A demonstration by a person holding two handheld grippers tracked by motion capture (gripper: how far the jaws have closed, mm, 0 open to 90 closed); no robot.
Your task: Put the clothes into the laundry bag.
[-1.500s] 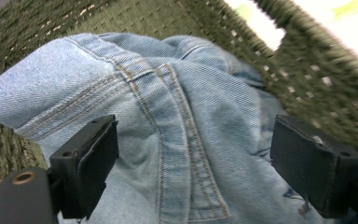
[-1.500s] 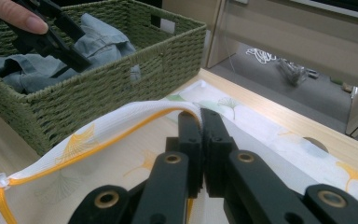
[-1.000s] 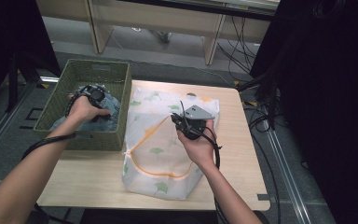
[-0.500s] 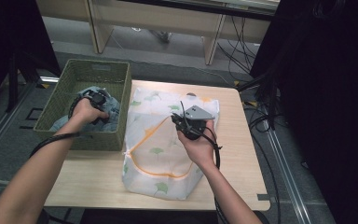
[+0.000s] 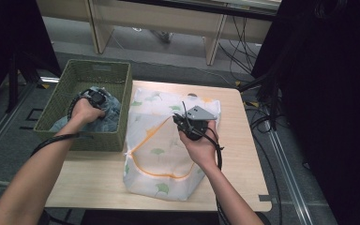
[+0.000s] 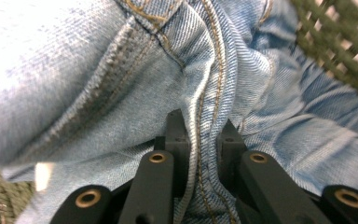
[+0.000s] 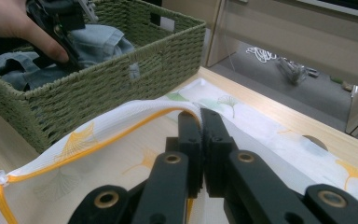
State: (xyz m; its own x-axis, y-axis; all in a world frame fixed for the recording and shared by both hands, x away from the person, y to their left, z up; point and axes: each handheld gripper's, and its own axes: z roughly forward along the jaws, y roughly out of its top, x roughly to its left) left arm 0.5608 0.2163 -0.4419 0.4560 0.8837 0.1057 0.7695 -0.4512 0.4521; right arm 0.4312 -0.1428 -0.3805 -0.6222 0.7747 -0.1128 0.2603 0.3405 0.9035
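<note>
Light blue jeans (image 5: 111,116) lie bunched in the green woven basket (image 5: 82,75) at the table's left. My left gripper (image 5: 94,99) reaches down into it; its jaws have just been closing and pinch a seamed fold of the jeans (image 6: 98,70) between the pads, with the left gripper (image 6: 200,128) pressed into the denim. A white mesh laundry bag (image 5: 159,154) with leaf print and orange trim lies in the middle of the table. My right gripper (image 5: 180,121) is shut on its orange-edged rim and holds that edge of the bag (image 7: 98,135) raised, right gripper (image 7: 200,116).
The wooden table (image 5: 236,140) ends just right of the bag and has a notch at its front right corner. The basket's wall (image 7: 121,60) stands close against the bag. Cables (image 5: 262,117) trail on the floor at the right, and desk legs stand beyond the far edge.
My left hand has shifted slightly inside the basket and settled onto the jeans. The right hand and the raised bag edge have stayed put.
</note>
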